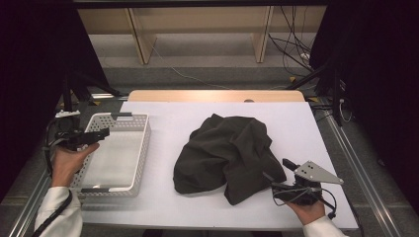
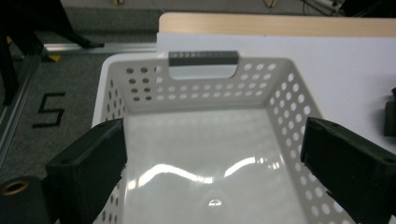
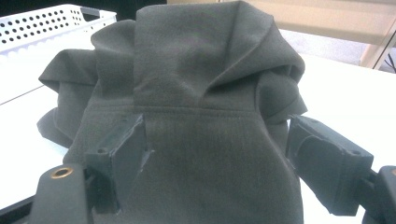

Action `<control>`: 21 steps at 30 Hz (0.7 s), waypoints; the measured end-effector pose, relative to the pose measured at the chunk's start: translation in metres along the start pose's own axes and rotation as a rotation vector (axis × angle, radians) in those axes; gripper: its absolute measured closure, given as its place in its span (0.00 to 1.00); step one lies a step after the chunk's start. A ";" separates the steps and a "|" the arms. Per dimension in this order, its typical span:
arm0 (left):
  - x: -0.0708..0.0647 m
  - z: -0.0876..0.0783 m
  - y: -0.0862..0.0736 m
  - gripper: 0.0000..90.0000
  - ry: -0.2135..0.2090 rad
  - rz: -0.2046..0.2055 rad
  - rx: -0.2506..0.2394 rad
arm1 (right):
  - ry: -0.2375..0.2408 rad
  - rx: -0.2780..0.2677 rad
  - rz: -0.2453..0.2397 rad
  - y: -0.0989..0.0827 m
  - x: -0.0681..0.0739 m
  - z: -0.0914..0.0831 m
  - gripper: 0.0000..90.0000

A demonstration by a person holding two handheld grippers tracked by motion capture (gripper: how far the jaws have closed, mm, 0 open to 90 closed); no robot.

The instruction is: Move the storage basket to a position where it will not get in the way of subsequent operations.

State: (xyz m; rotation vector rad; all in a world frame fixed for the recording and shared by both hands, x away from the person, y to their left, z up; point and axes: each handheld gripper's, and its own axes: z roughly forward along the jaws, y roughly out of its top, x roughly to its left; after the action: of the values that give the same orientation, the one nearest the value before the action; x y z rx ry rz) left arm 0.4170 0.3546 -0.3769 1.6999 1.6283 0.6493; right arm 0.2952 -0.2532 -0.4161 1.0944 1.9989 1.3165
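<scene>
Garment: a dark garment (image 1: 227, 155) lies crumpled in a heap near the middle of the table (image 1: 306, 123), well apart from the white basket (image 1: 141, 148) at the table's left side.
Nearer hand: the right hand-held gripper (image 1: 281, 178) sits at the heap's near right corner, against the cloth; the left hand-held gripper (image 1: 101, 134) is off by the basket, well apart from the garment.
Direction: from the right hand-held gripper the garment lies ahead and to the left, running from the near right corner up toward the far side of the table.
Right jaws: spread, with a hemmed fold of the garment (image 3: 205, 140) lying between them, not yet pinched, I'd say.
Left jaws: spread, held over the near end of the basket (image 2: 205, 93), holding nothing.
Basket: it looks empty, its grey handle at the far end.
Hard to tell: what kind of garment it is, and where its sleeves or collar lie in the folds. Its underside is hidden, and the right gripper view cuts off the near edge of the cloth.
</scene>
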 end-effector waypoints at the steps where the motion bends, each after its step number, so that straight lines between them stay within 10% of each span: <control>1: 0.002 0.000 -0.001 0.07 0.011 0.006 0.004 | -0.001 0.002 0.000 0.000 0.000 0.000 0.24; 21: 0.046 0.004 -0.018 0.34 0.164 -0.031 0.248 | -0.003 0.006 -0.017 0.001 0.003 0.002 0.24</control>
State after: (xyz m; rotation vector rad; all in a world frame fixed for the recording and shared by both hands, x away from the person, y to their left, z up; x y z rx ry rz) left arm 0.4125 0.3993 -0.3977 1.8315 1.9132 0.6047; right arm 0.2953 -0.2490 -0.4162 1.0792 2.0070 1.2999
